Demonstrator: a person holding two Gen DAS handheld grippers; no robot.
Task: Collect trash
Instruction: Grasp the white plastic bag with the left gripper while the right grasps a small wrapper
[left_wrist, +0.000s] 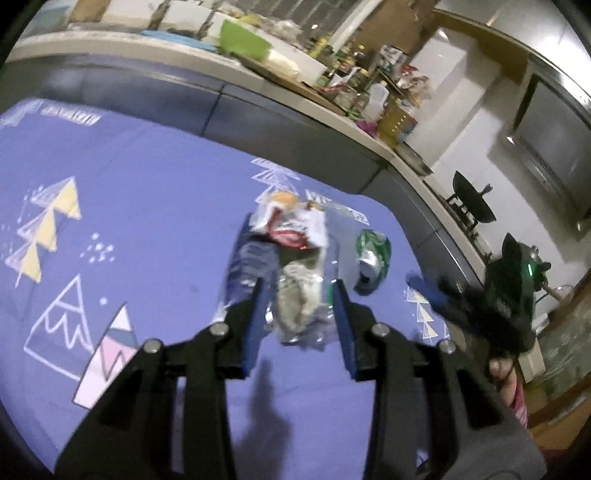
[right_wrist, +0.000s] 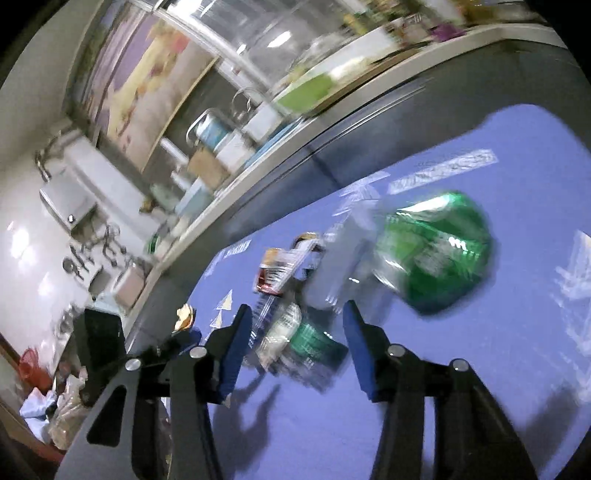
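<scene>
A pile of trash lies on a purple cloth (left_wrist: 155, 192) with mountain drawings. In the left wrist view my left gripper (left_wrist: 298, 286) is open, its blue fingers on either side of a crumpled clear wrapper (left_wrist: 299, 302). Beyond it lie a red and white wrapper (left_wrist: 291, 225), a dark blue packet (left_wrist: 251, 266) and a crushed green can (left_wrist: 373, 254). My right gripper (left_wrist: 424, 284) shows at the right. In the right wrist view my right gripper (right_wrist: 297, 308) is open over a small green wrapper (right_wrist: 314, 339), with a green wrapper (right_wrist: 439, 251) ahead.
A long counter (left_wrist: 280, 81) crowded with a green bowl (left_wrist: 245, 38), bottles and jars runs behind the cloth. A stove with a black pan (left_wrist: 472, 203) stands at the right. In the right wrist view shelves, a sink area (right_wrist: 66, 199) and bags on the floor (right_wrist: 62, 410) show at left.
</scene>
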